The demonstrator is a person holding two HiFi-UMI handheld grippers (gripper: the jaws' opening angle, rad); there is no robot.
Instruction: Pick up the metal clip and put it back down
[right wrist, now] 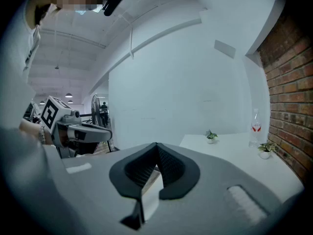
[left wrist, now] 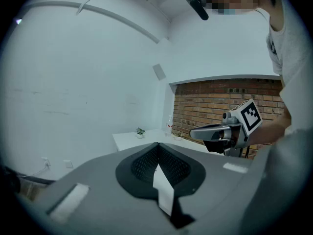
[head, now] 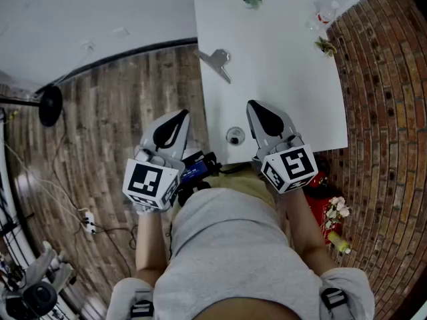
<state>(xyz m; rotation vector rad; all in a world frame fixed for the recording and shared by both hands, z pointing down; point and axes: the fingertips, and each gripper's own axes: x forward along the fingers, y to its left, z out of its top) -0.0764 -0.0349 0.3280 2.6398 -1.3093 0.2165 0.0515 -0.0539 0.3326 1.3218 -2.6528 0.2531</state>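
You stand in a plain work room, white table, brick wall on your right, wood floor, power strip at left

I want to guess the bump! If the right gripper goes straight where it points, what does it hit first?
Probably the white table, since the right gripper hangs over its near edge, tilted slightly down. The metal clip lies near that line, but depth is hard to judge.
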